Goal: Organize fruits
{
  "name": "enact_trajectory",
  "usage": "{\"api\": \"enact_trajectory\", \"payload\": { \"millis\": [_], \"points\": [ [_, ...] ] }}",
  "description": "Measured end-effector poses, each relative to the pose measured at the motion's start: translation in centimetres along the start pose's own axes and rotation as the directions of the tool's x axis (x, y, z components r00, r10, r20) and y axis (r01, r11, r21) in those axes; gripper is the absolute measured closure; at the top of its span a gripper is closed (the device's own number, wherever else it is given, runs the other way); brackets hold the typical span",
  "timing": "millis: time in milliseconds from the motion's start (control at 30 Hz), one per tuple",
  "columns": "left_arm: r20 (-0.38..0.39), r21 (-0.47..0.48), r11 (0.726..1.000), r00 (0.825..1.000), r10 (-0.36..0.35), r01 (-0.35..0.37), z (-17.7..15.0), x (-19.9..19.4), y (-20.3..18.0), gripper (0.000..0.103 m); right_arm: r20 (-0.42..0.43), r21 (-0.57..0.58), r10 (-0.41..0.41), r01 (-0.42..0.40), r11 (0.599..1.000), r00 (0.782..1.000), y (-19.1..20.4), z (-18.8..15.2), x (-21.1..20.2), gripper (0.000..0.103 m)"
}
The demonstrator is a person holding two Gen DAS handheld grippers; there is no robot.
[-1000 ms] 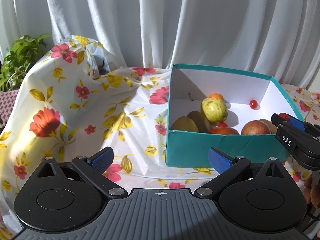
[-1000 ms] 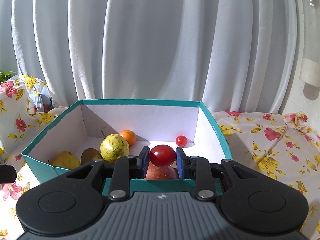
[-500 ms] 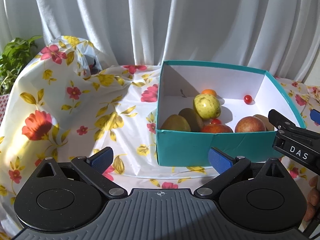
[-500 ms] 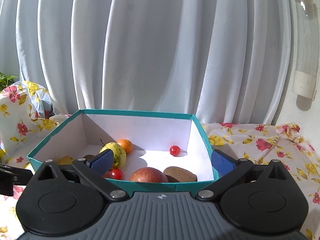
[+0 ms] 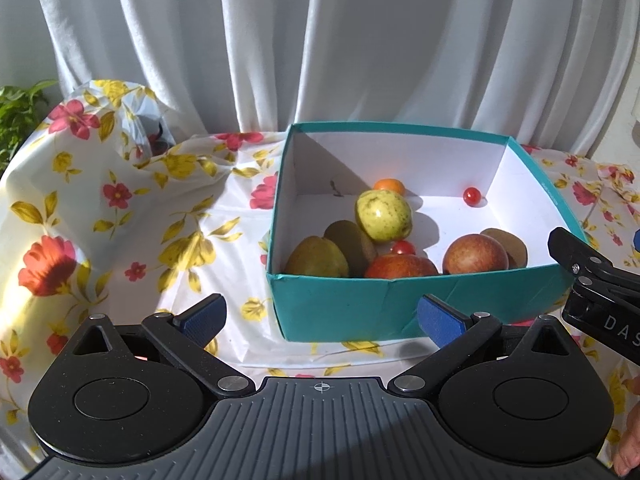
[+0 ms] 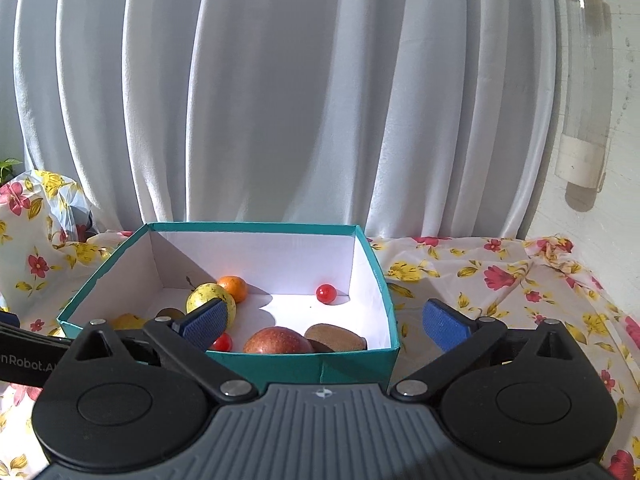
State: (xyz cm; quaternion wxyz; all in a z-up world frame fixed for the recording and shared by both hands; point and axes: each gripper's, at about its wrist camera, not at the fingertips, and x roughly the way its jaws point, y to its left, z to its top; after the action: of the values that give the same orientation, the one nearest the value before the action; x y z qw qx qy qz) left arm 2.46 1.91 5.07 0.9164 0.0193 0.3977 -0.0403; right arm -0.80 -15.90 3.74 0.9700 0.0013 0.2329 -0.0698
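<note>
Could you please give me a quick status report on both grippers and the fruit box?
Left gripper jaws open, empty. Right gripper jaws open, empty, short of the teal box. Fruit sits inside, cherry tomato near the front wall. Nothing in the way.

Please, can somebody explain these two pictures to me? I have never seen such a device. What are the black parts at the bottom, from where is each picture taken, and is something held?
No robot arm is here: a person holds one hand tool in each hand. Each tool has two fingers with blue pads, and a wide-angle camera that looks forward along them.

One picture comes from the left gripper, the other from the right gripper. The black shapes at the bottom are each tool's own body. At the right edge of the left view you see part of the right tool.

On the flowered cloth stands a teal box. Inside lie a yellow-green fruit, a small orange, red apples, brownish fruits and cherry tomatoes.

Nothing is held: both pairs of fingers stand wide open and empty.
</note>
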Motion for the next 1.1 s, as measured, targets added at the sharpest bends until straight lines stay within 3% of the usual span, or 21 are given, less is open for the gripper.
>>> {"api": "enact_trajectory", "payload": {
  "millis": [233, 400, 533, 667, 900, 1100],
  "points": [
    [-0.007, 0.029, 0.999, 1.000, 0.020, -0.020, 0.6, 0.5, -1.0, 0.000, -0.041, 0.049, 0.008, -0.006, 0.999, 0.999, -1.2, 0.1, 0.1, 0.000],
    [-0.078, 0.088, 0.994, 0.995, 0.069, -0.062, 1.5, 1.7, -2.2, 0.000, -0.109, -0.001, 0.026, -0.026, 1.000, 0.994, -1.2, 0.5, 0.5, 0.000],
    [-0.119, 0.083, 0.996, 0.993, 0.026, -0.017, 1.9, 2.6, -2.3, 0.000, -0.142, -0.033, 0.009, -0.013, 0.999, 0.990, -0.7, 0.6, 0.9, 0.000],
    [-0.170, 0.073, 0.997, 0.985, 0.005, 0.008, 2.1, 3.5, -2.3, 0.000, -0.221, -0.075, -0.008, -0.009, 0.997, 0.975, -0.2, 0.6, 1.7, 0.000],
    [-0.233, 0.104, 0.995, 0.972, 0.031, -0.007, 2.5, 5.1, -3.1, 0.000, -0.360, -0.130, -0.072, 0.026, 0.991, 0.930, 0.6, 0.2, 4.0, 0.000],
    [-0.249, 0.114, 0.993, 0.967, 0.049, -0.021, 2.7, 5.6, -3.3, 0.000, -0.416, -0.141, -0.082, 0.025, 0.990, 0.906, 0.6, -0.2, 5.1, 0.000]
  ]
}}
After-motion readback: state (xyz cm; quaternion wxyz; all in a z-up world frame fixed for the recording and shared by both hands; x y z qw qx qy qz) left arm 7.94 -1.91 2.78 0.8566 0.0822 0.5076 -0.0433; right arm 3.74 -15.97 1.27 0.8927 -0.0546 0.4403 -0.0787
